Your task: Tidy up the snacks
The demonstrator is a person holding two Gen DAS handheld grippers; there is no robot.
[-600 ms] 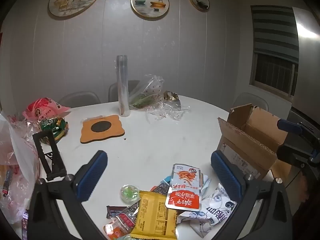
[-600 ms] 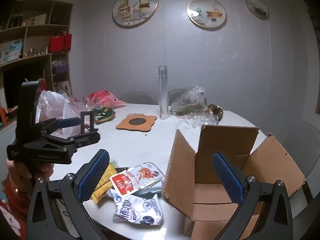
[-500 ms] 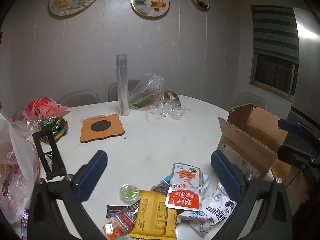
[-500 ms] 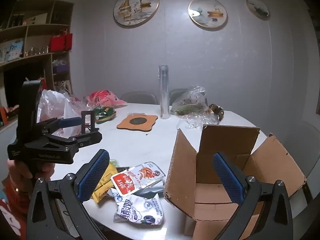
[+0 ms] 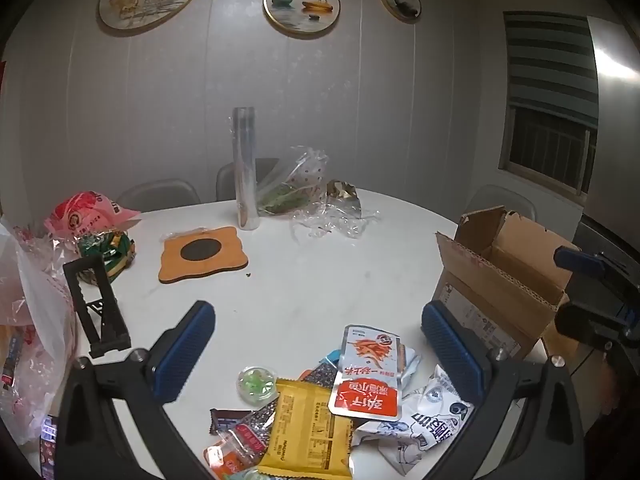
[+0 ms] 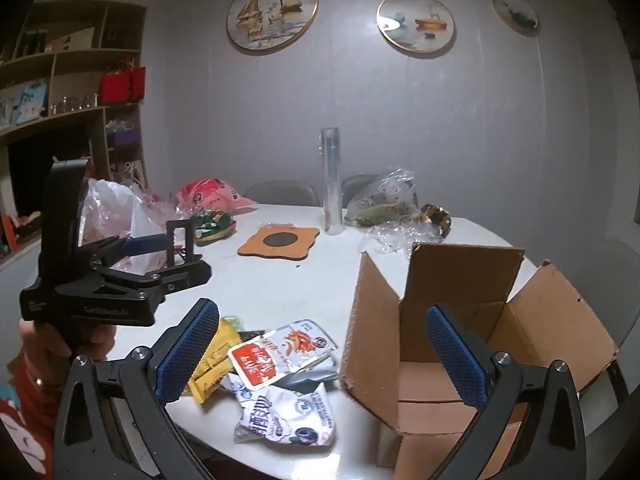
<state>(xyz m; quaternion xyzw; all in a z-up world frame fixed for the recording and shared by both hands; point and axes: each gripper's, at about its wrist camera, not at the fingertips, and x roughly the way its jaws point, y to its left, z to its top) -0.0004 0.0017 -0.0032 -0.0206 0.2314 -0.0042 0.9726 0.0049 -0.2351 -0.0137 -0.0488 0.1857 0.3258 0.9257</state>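
A pile of snack packets lies at the near edge of the white round table (image 5: 320,280): a red-and-white pouch (image 5: 370,372), a yellow packet (image 5: 308,428), a white-and-blue crumpled bag (image 5: 424,424) and a small green cup (image 5: 256,384). My left gripper (image 5: 316,348) is open and empty, above the pile. An open cardboard box (image 6: 460,320) stands at the table's right edge. My right gripper (image 6: 324,348) is open and empty, between the pile and the box; the red-and-white pouch (image 6: 280,352) lies below it.
An orange coaster (image 5: 202,252), an upright clear roll (image 5: 246,168), crumpled clear plastic (image 5: 320,212), a pink bag (image 5: 84,212), a green packet (image 5: 108,248) and a black stand (image 5: 100,308) sit farther back. A large plastic bag (image 5: 28,320) is at the left. Shelves (image 6: 60,80) stand left.
Both grippers stay open and nearly still; the views have shifted only slightly.
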